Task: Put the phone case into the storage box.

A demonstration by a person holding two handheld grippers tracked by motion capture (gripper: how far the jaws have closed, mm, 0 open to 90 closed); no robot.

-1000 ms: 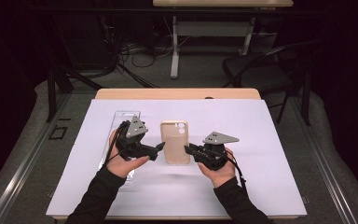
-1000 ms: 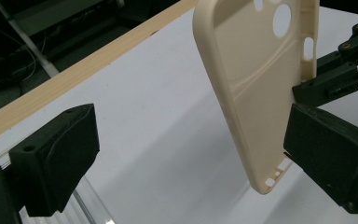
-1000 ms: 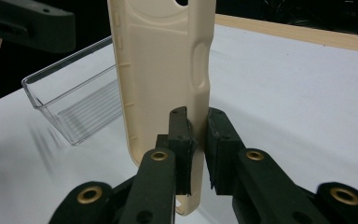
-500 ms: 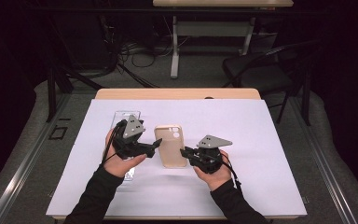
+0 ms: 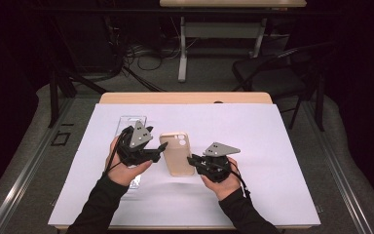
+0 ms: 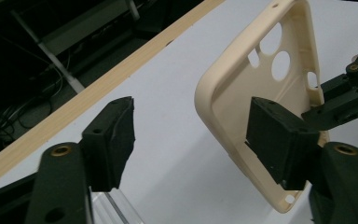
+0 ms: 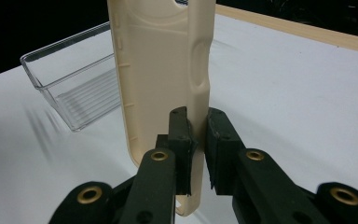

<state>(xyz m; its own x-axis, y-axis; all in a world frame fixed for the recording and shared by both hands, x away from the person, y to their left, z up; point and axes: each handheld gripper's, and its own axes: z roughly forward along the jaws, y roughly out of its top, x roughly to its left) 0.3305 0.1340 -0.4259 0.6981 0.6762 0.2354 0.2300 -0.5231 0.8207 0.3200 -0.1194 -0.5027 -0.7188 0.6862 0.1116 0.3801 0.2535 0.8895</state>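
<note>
Closing in since a second ago, left gripper (image 6: pixel 191 140) straddles the phone case (image 5: pixel 177 153) edge unclamped; right gripper (image 7: pixel 196 140) pinches the opposite rim; bare white sheet (image 5: pixel 272 146) all round.

I can read no text, label, brand, number or sign from my remote station. The phone case (image 5: pixel 177 153) is plain beige, inside and out, with no lettering I can make out. The clear tray (image 7: pixel 72 84) carries only moulded ribs. The white sheet (image 5: pixel 272 146) covering the table bears no print, and the grey plates on the grippers show only holes.
</note>
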